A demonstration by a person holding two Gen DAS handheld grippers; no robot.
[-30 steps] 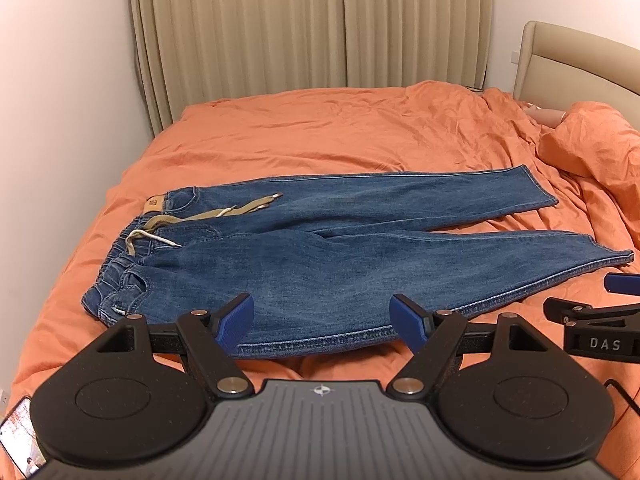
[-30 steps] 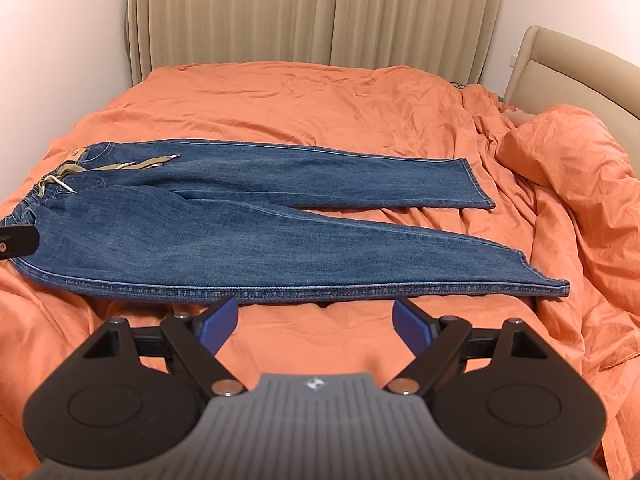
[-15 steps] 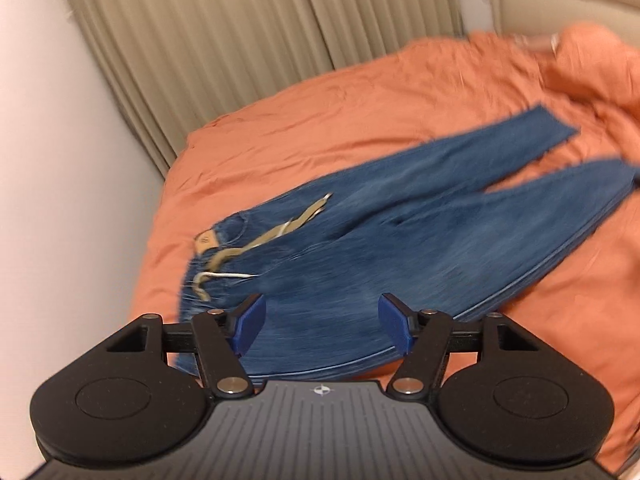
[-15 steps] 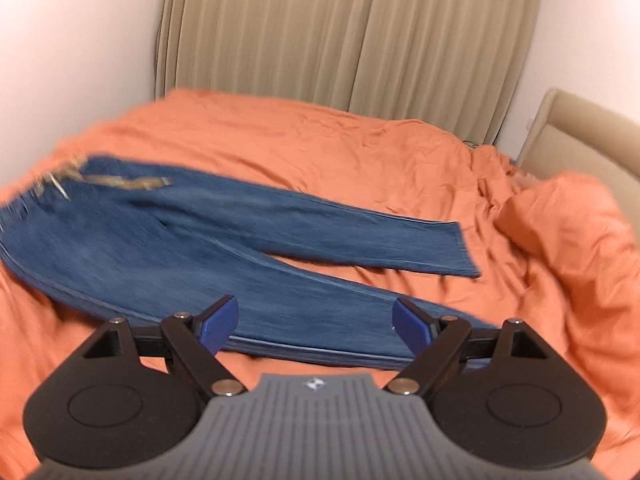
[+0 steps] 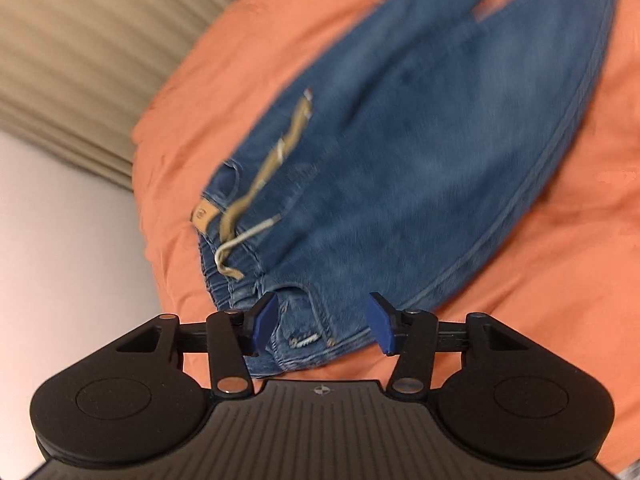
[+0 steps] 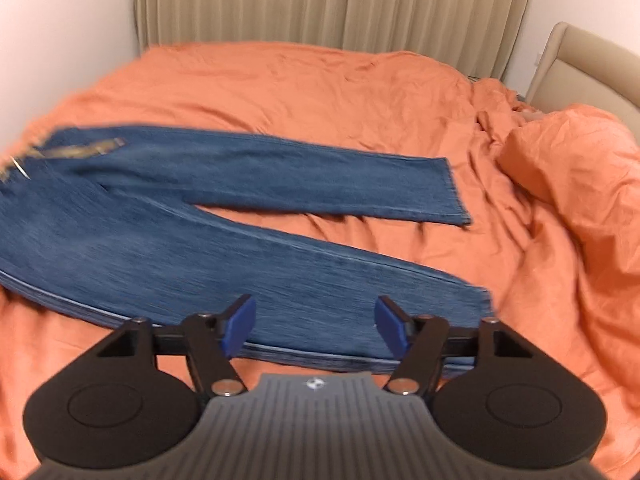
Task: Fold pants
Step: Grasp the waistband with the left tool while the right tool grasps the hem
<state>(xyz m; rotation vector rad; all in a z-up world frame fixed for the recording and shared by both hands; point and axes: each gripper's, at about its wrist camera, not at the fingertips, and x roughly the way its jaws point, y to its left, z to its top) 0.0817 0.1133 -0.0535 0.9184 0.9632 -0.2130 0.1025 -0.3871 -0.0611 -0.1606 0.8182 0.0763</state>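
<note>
Blue jeans (image 5: 400, 184) lie flat on the orange bed, waistband with a tan drawstring (image 5: 256, 200) at the left, legs stretching right. My left gripper (image 5: 322, 322) hovers over the near corner of the waistband; its jaws are closing, the denim shows between the blue pads (image 5: 266, 316), and they do not press on it. My right gripper (image 6: 312, 322) hangs over the lower part of the near leg (image 6: 280, 280), close to its hem; its jaws are closing too, with denim seen between the blue pads (image 6: 390, 320) but not gripped. The far leg (image 6: 320, 176) lies apart behind.
Orange bedding (image 6: 320, 92) covers the whole bed and bunches into a heap (image 6: 568, 168) at the right by a beige headboard (image 6: 580, 64). Beige curtains (image 6: 320, 0) hang behind the bed. A white wall (image 5: 60, 240) runs along the left side.
Both grippers moved in towards the jeans and their jaws narrowed. The left one rolled strongly and came down over the waistband corner; the right one shifted towards the near leg's hem end.
</note>
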